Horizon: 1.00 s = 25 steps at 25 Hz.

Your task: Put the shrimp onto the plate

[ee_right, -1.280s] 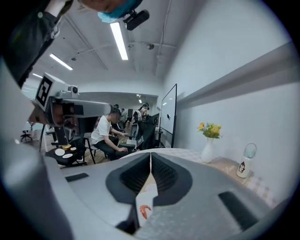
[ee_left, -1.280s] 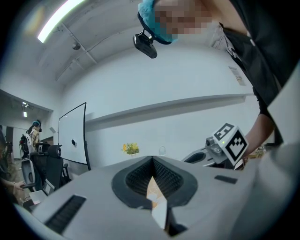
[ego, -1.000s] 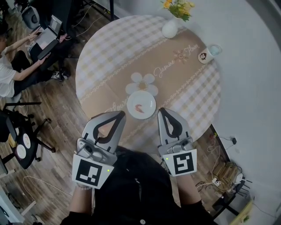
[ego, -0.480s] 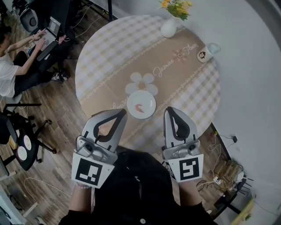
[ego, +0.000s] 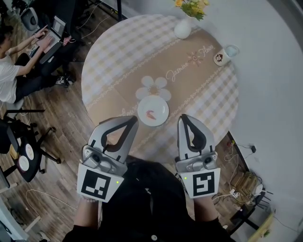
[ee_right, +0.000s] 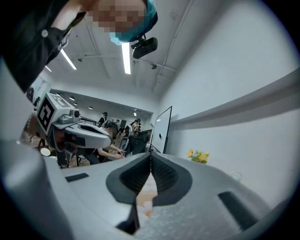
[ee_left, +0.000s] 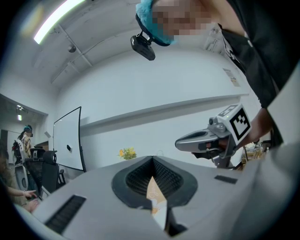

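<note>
1. One shrimp (ego: 150, 115) lay on one plate (ego: 162, 107) near the table's (ego: 118, 56) near edge.
2. Two hand-held grippers, left (ego: 133, 120) and right (ego: 183, 117), were both clenched and empty.
3. One vase (ego: 182, 29) and one mug (ego: 222, 57) stood along the far edge.

Head view looks steeply down on the table (ego: 142, 56); 2 gripper views look low across it, sharing the flowers (ee_left: 126, 153).

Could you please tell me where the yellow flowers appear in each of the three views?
Head view: the yellow flowers sit at the top edge, on the table's far side.
Left gripper view: the flowers are small, left of centre.
Right gripper view: they are right of centre.
Shared landmark: the whiteboard stands left of them in both gripper views; the head view lacks it.
</note>
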Tool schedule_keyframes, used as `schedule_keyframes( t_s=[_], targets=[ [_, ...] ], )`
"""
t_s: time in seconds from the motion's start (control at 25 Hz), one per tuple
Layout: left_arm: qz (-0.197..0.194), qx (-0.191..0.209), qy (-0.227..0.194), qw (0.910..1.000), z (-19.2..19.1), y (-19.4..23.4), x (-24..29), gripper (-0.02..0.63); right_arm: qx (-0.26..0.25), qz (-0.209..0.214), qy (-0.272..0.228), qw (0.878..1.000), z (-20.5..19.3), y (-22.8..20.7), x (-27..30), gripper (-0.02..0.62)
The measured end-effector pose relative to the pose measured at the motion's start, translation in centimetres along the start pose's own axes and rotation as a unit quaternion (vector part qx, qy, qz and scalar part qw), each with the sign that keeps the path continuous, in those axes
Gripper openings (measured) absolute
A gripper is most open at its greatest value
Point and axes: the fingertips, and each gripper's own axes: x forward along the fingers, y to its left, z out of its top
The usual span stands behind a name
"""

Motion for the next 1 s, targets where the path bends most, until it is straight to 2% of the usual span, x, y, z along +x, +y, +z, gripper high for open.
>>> schedule_keyframes(
  t_s=[1.0],
  targets=[
    [0.004,-0.001,0.002,1.0,-0.04,-0.02,-0.02,0.0,0.0,0.007,0.009,1.0,-0.46,0.3,0.07,0.002]
  ],
)
